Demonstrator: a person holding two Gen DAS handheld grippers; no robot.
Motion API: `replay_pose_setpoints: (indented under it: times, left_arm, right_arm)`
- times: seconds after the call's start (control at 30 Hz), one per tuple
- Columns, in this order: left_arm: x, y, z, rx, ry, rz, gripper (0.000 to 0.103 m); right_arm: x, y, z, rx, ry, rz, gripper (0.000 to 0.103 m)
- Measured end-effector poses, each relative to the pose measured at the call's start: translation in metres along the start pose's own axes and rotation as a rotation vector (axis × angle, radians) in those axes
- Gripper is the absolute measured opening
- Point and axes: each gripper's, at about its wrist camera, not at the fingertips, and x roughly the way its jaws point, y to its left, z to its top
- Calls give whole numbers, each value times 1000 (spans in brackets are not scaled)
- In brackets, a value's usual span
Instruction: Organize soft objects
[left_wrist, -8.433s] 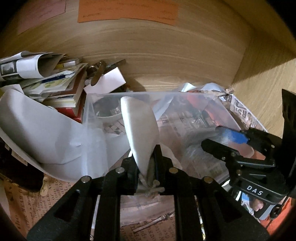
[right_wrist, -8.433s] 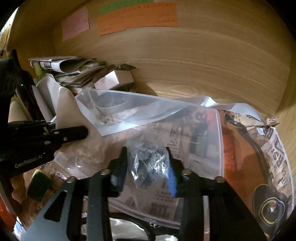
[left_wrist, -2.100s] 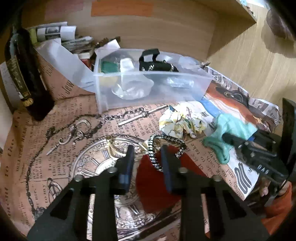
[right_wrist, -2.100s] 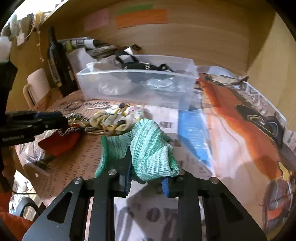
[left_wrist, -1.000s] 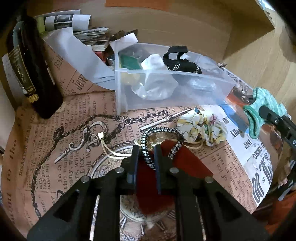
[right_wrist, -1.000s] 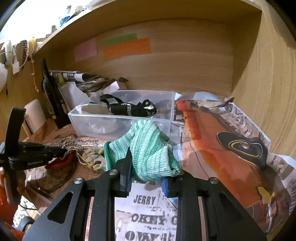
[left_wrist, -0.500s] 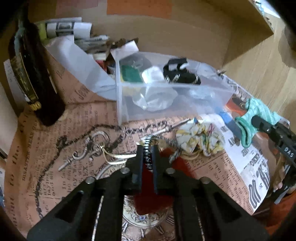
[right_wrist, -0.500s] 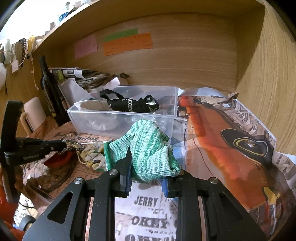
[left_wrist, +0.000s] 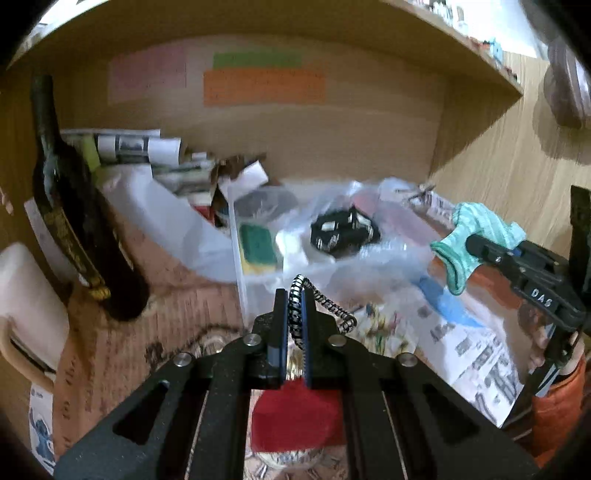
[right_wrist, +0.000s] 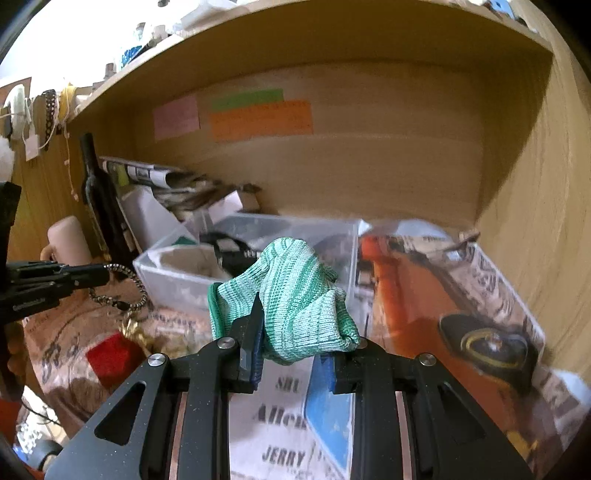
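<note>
Your left tool (left_wrist: 294, 314) is pressed together on a black-and-white braided cord loop (left_wrist: 325, 302), held clear of the bench (left_wrist: 177, 306). Only the right wrist view shows the loop's full hang (right_wrist: 125, 288), drooping from the left tool (right_wrist: 99, 275) beside the clear plastic bin (right_wrist: 177, 280). Your right tool (right_wrist: 291, 343) is pinching a green knit glove (right_wrist: 295, 295), bunched above its fingers in front of the bin. The left wrist view shows that glove (left_wrist: 472, 236) from the side, raised at the bin's right end (left_wrist: 391, 258), with the right tool (left_wrist: 476, 243) reaching in from the right. The same view looks down into the bin: a green sponge (left_wrist: 256, 242) and a black strap (left_wrist: 343, 230) lie inside. A red cloth (left_wrist: 295, 413) lies on the bench below your left tool. A dark bottle (left_wrist: 74, 221) stands at the left.
</note>
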Motion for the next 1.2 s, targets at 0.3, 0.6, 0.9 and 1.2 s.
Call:
replay_pose_setpoints:
  times: [0.3, 0.6, 0.9, 1.2]
  left_arm:
    - [2, 10, 43, -36, -94, -14, 5]
    - [45, 7, 64, -32, -66, -17, 5]
    - [102, 8, 53, -39, 75, -35, 5]
    - [110, -2, 47, 49, 93, 28, 9]
  right_arm:
    - [10, -1, 31, -28, -56, -8, 23]
    - [46, -4, 40, -57, -10, -45, 23]
    - [98, -7, 23, -74, 125, -57, 24]
    - [107, -10, 21, -79, 161, -80, 49]
